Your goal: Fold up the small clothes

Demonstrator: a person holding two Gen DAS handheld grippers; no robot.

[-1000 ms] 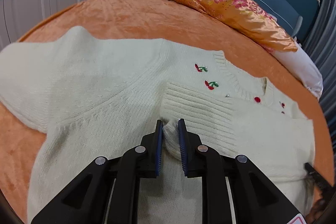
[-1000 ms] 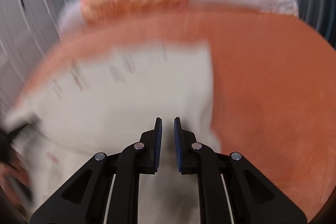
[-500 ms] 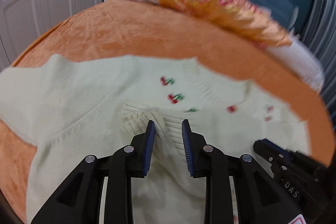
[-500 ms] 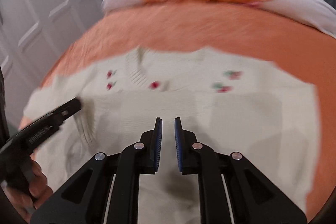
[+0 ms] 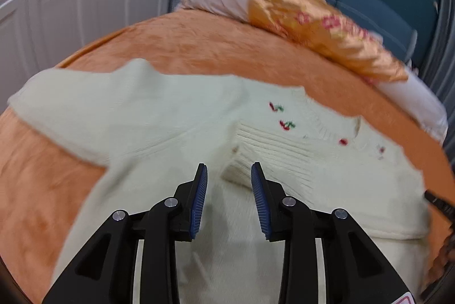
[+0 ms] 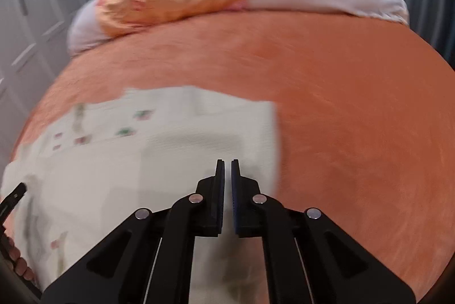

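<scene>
Two grippers: left gripper (image 5: 229, 176) jaws just opening, releasing cream cardigan (image 5: 176, 127) sleeve cuff (image 5: 241, 170) pinched earlier; right gripper (image 6: 227, 170) closed, empty.

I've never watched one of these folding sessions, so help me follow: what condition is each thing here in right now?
Cream sweater: lying flat on the bed, one sleeve cuff folded onto its chest, the other sleeve spread out.
Left gripper: open, jaws just widened, nothing pinched between them.
Right gripper: shut, empty, above the sweater.
Orange blanket: spread smooth under the sweater.
Pillow: resting at the bed's head.
</scene>
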